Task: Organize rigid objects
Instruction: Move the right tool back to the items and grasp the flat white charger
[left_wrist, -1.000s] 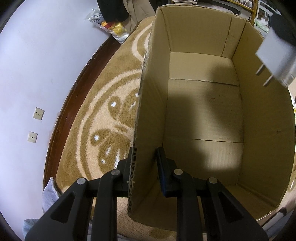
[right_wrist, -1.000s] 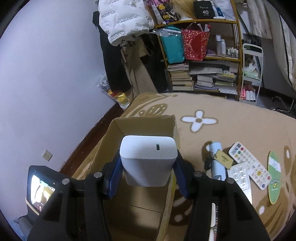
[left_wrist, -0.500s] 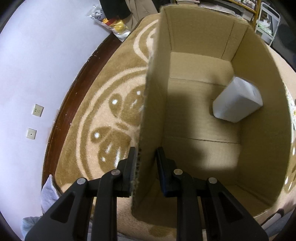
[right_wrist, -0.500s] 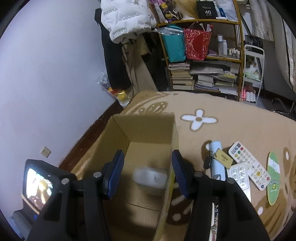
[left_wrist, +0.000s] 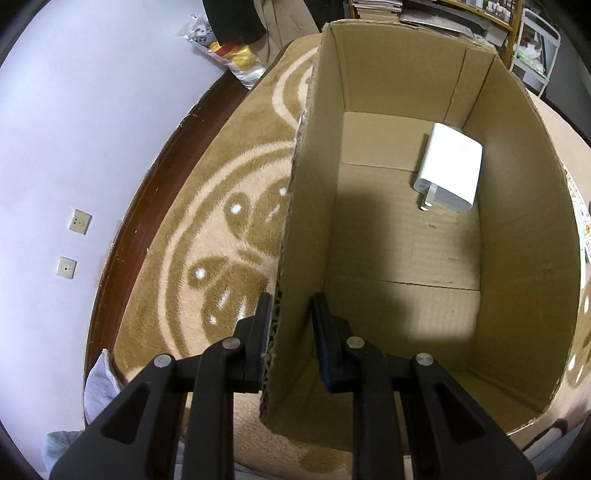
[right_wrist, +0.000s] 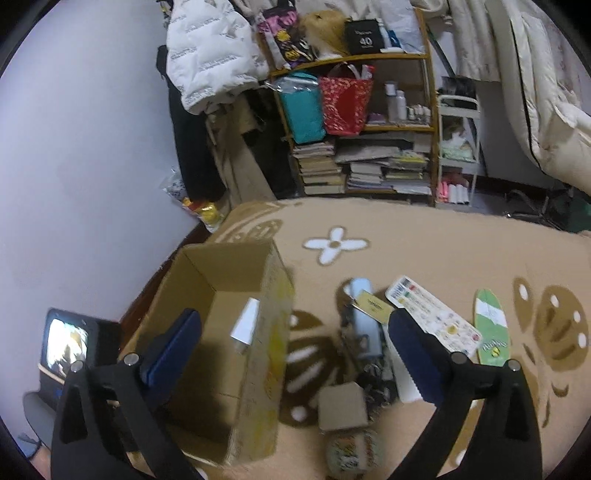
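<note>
Cardboard dominates the near view: the left gripper (left_wrist: 290, 325) straddles the near end of the cardboard box (left_wrist: 306, 206) side wall, one finger outside and one inside, jaws closed on that corrugated edge. The wall looks stiff but thin, so it probably bends if pulled hard; the pinch on the rim suits steadying the box rather than lifting it.

Inside the box, toward its far right corner, the white charger (left_wrist: 450, 168) lies flat on the floor, prongs pointing back toward the gripper. It looks hard, smooth and light, likely slippery across its broad faces.

On the carpet to the right of the box, the right gripper (right_wrist: 293, 354) hangs with jaws spread wide and empty. Just beside the box's right wall sit a small brown square (right_wrist: 341, 406) and a patterned ball (right_wrist: 351, 452); farther out lie a pale blue cylinder (right_wrist: 364, 321) with a tagged key, then a white remote (right_wrist: 432, 314) and a green oval card (right_wrist: 489, 321). The remote appears rigid and flat, best pinched across its narrow width; the cylinder may roll.
</note>
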